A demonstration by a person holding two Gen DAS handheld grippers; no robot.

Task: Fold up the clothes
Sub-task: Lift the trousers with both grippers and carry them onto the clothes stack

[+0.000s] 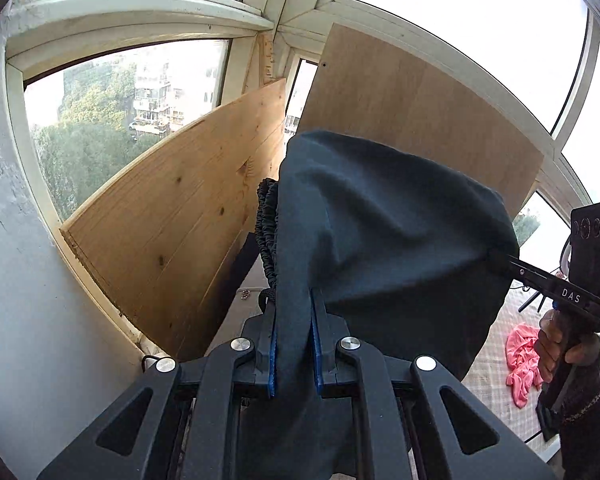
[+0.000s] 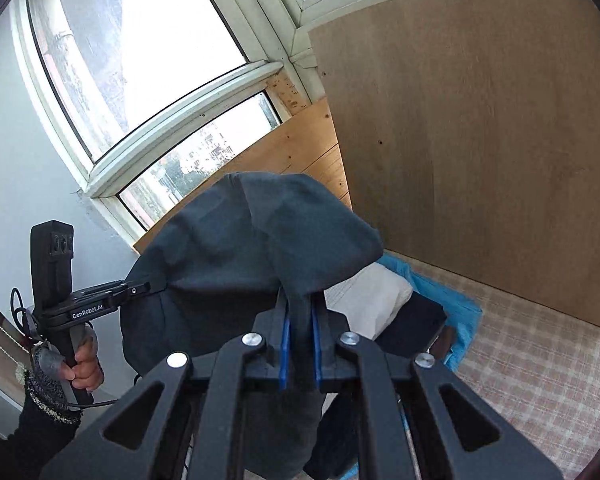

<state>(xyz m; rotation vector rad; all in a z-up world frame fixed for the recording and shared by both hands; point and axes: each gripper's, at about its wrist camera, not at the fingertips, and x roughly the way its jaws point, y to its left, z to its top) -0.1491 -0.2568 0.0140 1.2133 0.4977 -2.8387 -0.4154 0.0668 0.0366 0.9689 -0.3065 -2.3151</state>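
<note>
While both clench it, dark garment point(image 1: 380, 240) hangs between left claw point(image 1: 294, 320) and right claw point(image 2: 300, 312).

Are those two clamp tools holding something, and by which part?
Yes: both the left gripper and right gripper pinch one dark garment by its upper edge.

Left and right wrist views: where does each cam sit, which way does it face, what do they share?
Left wrist: on the left gripper, looking along its fingers at the dark garment, window and wood boards; the right gripper and its hand show at right.
Right wrist: on the right gripper, facing the same garment, plywood and checked bedcover; the left gripper and its hand show at left.
Shared: the garment, pinched by both grippers, each seen by the other camera.
</note>
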